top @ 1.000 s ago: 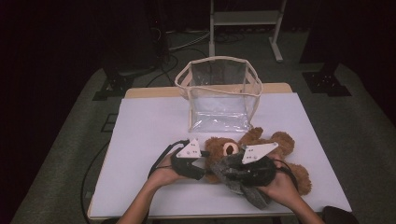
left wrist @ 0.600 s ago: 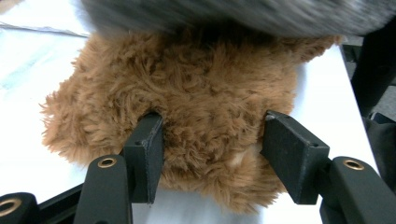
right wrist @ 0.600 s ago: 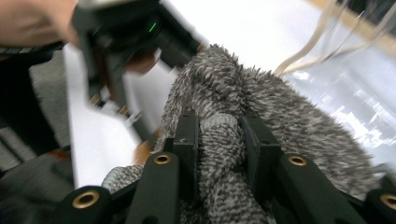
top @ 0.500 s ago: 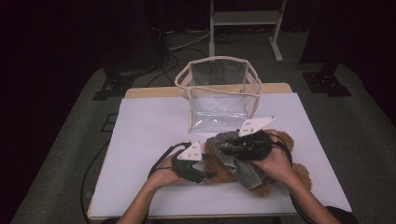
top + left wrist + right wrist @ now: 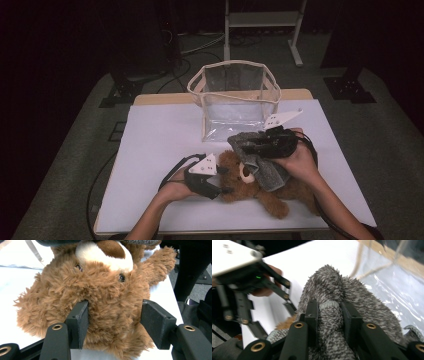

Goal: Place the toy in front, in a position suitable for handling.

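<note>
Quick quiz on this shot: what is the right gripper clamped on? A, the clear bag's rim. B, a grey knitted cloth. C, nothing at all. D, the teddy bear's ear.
B: in the right gripper view the right gripper has its jaws pressed on a fold of the grey knitted cloth, lifted above the teddy bear.

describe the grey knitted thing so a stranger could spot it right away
On the white table, just in front of the clear bag, lies a brown teddy bear. The grey knitted cloth hangs over it, pinched in the right claw: the one speckled grey item, beside brown fur.
</note>
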